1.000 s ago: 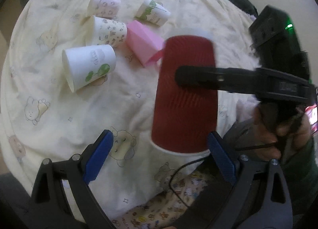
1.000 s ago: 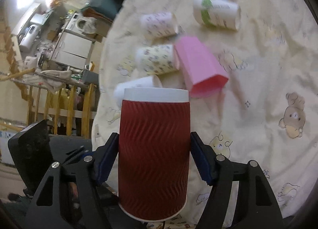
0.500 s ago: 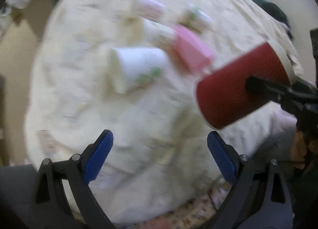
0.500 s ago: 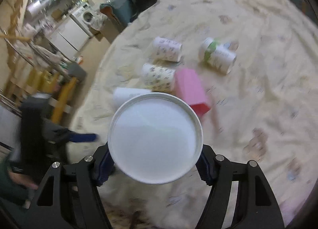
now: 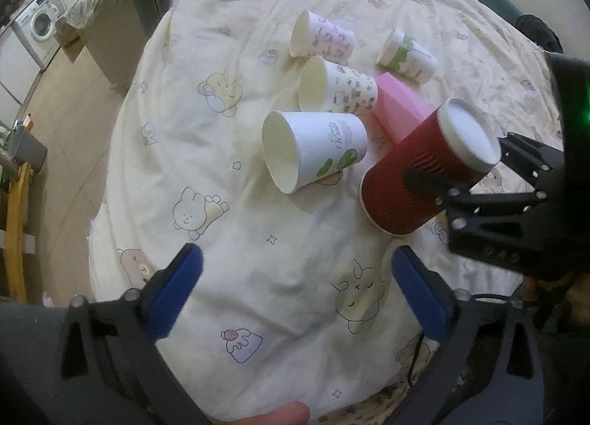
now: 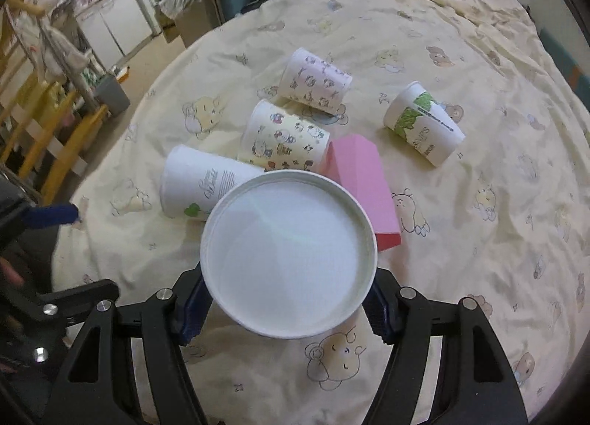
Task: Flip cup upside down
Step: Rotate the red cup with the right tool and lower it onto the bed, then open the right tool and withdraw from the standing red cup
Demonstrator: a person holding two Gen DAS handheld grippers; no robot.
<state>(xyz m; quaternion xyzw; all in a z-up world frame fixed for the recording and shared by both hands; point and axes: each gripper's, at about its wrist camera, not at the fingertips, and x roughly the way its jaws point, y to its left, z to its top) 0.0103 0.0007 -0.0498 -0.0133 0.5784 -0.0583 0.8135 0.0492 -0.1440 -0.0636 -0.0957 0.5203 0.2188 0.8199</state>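
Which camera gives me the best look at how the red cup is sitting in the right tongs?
Left wrist view: it shows the red cup side-on, tilted, rim low near the bedspread, clamped by the right tongs. The right wrist view shows only its white base facing the lens between the blue pads.

- In the right wrist view the red cup (image 6: 288,253) shows only its white bottom; the ribbed wall is hidden behind it.
- That bottom covers part of the white cup (image 6: 201,185) and the near end of the pink box (image 6: 359,181).
- The right gripper (image 6: 288,308) pads are mostly hidden behind the cup (only blue edges peek out).
- The print on the green-leaf cup (image 6: 424,130) is too small to read.
- A fingertip (image 5: 273,414) is cut off by the left view's bottom edge.
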